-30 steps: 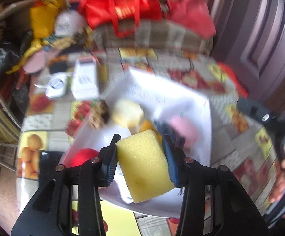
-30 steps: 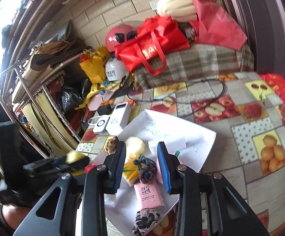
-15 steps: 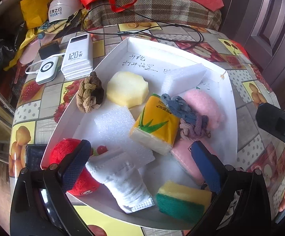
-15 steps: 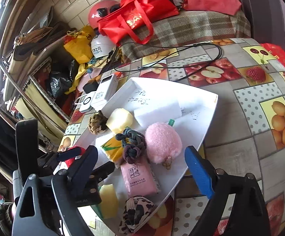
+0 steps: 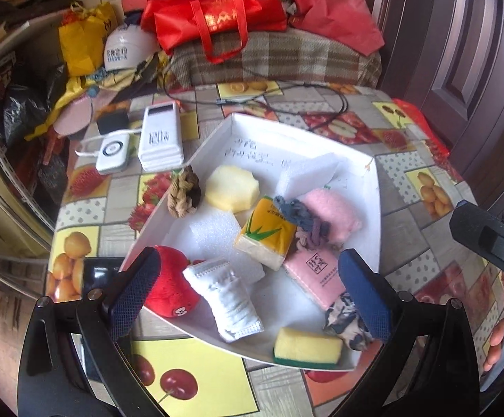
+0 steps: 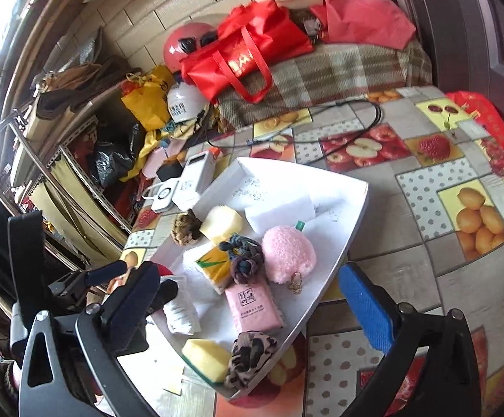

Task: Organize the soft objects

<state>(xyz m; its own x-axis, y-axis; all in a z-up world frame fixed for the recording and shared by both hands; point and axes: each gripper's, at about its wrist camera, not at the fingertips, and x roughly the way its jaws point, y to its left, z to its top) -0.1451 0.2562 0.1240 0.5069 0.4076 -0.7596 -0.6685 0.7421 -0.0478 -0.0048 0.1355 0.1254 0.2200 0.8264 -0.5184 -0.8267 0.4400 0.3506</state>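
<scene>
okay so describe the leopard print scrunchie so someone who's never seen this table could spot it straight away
Find the white tray on the fruit-patterned tablecloth. At its near corner, beside the yellow sponge and below the pink tissue pack, lies the leopard print scrunchie. It is the only spotted brown-and-black fabric ring there.

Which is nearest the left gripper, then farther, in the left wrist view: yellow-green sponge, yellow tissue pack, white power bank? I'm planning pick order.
From the left gripper:
1. Yellow-green sponge, at the tray's near edge.
2. Yellow tissue pack, mid-tray.
3. White power bank, beyond the tray, upper left on the table.
</scene>
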